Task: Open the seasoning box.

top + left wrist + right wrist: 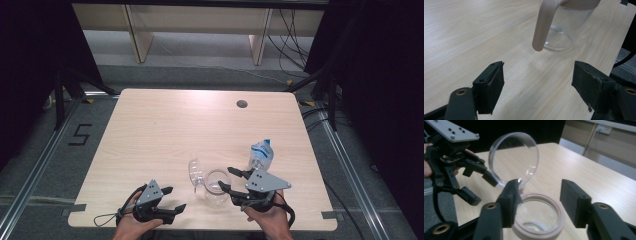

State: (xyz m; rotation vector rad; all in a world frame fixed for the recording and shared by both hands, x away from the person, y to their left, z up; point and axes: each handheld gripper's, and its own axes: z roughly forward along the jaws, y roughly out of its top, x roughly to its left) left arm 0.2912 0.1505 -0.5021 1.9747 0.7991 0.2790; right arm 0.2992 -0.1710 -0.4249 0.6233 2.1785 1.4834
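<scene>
— While you look down from up high, what do you see on the pale wooden table [165, 130]?

— I see a clear glass jar with a pinkish rim [216, 188]. It stands upright near the front edge of the table, between the two claws. Its round see-through lid [195, 173] is flipped up and stands at the jar's left side, joined to the rim.

— What is the right gripper [231, 181] doing?

— It sits just to the right of the jar, held by a hand [268, 218]. Its two black jaws are spread wide and pinch nothing. In the right gripper view the jar's pinkish rim [539, 216] lies between the jaws, low down, and the left jaw is very near the rim. I cannot tell if it touches. The clear lid [513, 158] tilts up just behind that jaw.

— And the left gripper [173, 198]?

— It is off to the left of the jar, apart from it, and the other hand [131, 225] holds it. Its jaws are spread wide too, with only bare table between them. In the left gripper view the jar [564, 30] stands ahead of the jaws, and a pinkish handle-like piece [544, 23] hangs down in front of the glass.

— Anything else on the table?

— A crumpled blue and white plastic bag [262, 154] sits behind the right gripper. A small dark round hole [242, 104] is near the far edge.
</scene>
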